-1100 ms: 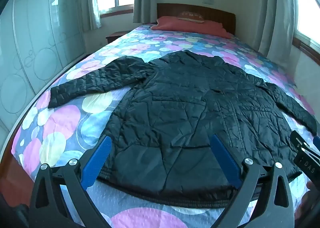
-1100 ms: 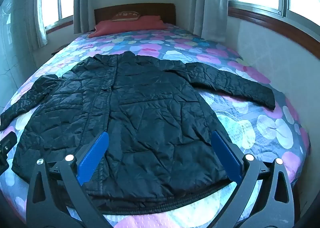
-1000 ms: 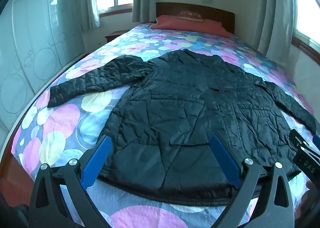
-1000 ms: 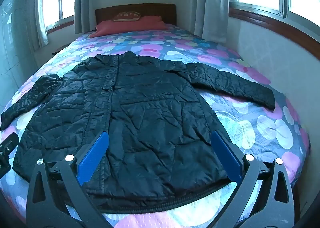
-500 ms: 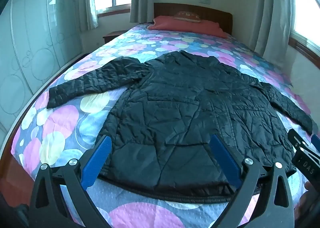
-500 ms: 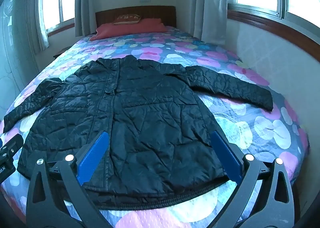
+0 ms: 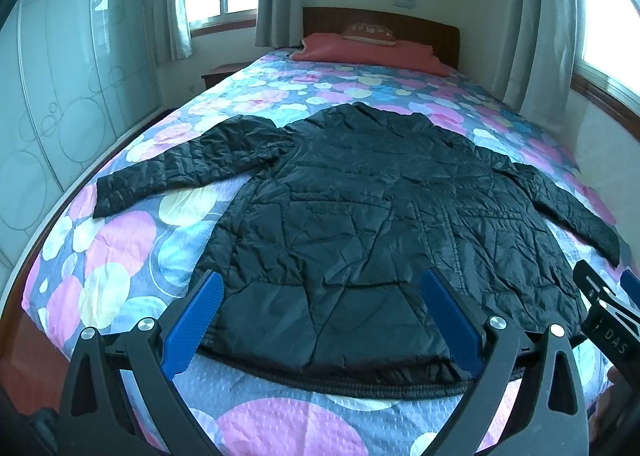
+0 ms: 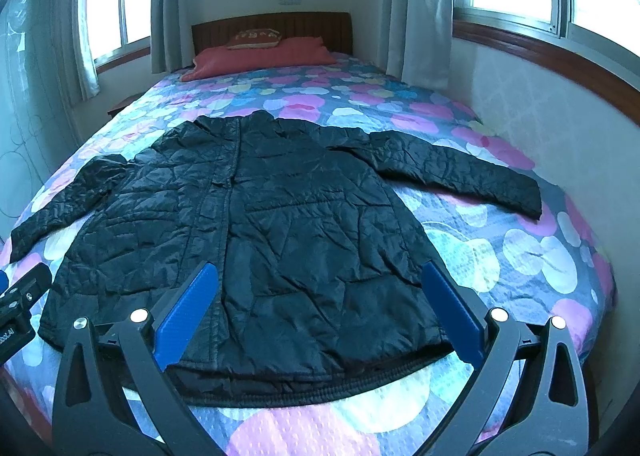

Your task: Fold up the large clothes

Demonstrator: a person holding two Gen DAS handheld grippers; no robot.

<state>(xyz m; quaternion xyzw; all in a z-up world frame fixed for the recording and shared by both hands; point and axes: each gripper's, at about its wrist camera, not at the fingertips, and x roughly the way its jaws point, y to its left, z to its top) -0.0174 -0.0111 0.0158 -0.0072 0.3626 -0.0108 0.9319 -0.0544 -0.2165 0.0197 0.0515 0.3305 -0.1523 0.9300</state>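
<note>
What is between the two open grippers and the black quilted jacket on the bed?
Nothing visible. The black quilted jacket lies flat on the floral bedspread, and the left gripper and right gripper hover open over its hem.

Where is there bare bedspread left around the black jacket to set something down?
Free patches: the bedspread between the jacket collar and the red pillow; the near corners beside the hem, below each sleeve; the strip below the hem. The middle is covered by the jacket. Both claws, left claw and right claw, hang open above the hem.
</note>
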